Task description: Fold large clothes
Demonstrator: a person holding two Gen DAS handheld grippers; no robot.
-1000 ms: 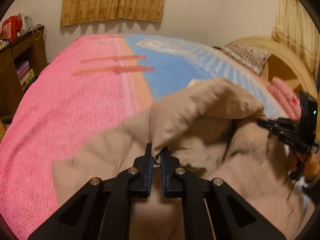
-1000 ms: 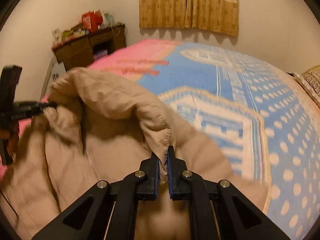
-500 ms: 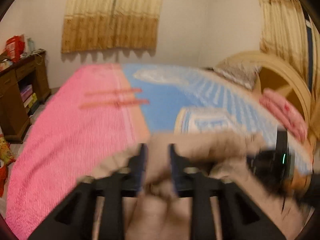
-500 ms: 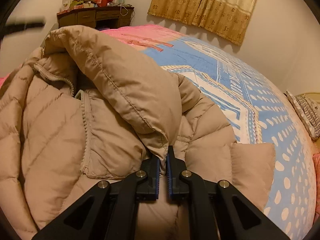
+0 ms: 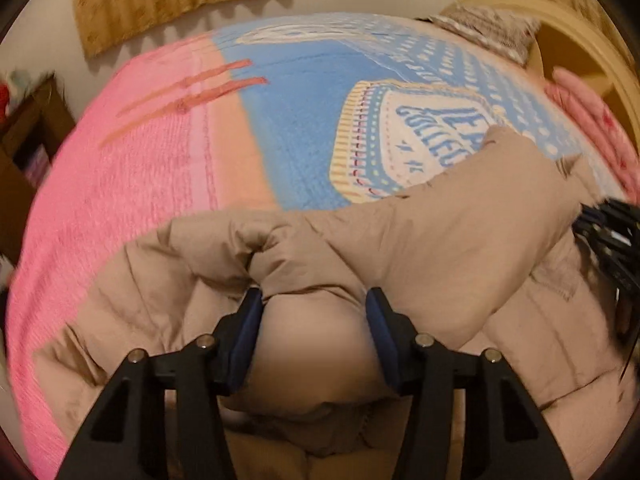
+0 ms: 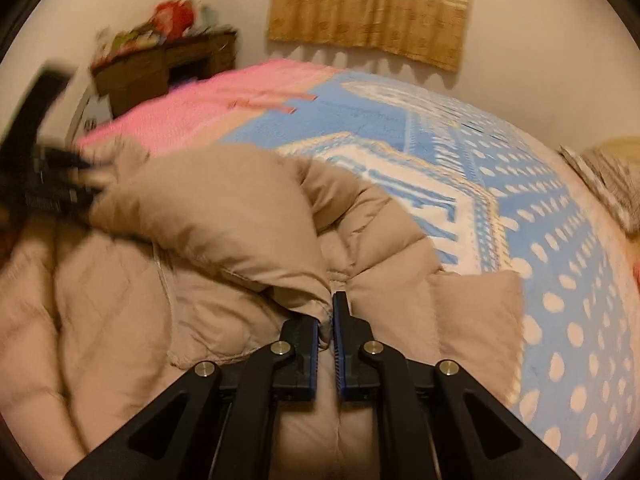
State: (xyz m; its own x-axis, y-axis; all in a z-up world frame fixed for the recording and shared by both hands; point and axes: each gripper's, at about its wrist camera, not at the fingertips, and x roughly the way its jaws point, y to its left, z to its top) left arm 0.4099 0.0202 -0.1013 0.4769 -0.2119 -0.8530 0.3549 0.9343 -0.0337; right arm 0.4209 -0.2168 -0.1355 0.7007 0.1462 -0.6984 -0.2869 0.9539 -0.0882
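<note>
Jacket [image 5: 460, 240] apparently lies crosswise; left tongs [image 5: 314, 312] opening around it, right tongs [image 6: 326, 320] pinch its hem.

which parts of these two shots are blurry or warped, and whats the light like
Left wrist view: fisheye bends the pink and blue bedspread into a dome; the beige puffy jacket between the opening jaws of the left gripper is soft, out of focus; the right gripper smears. Right wrist view: the brown wooden dresser is motion-blurred; dim warm indoor light in both.
</note>
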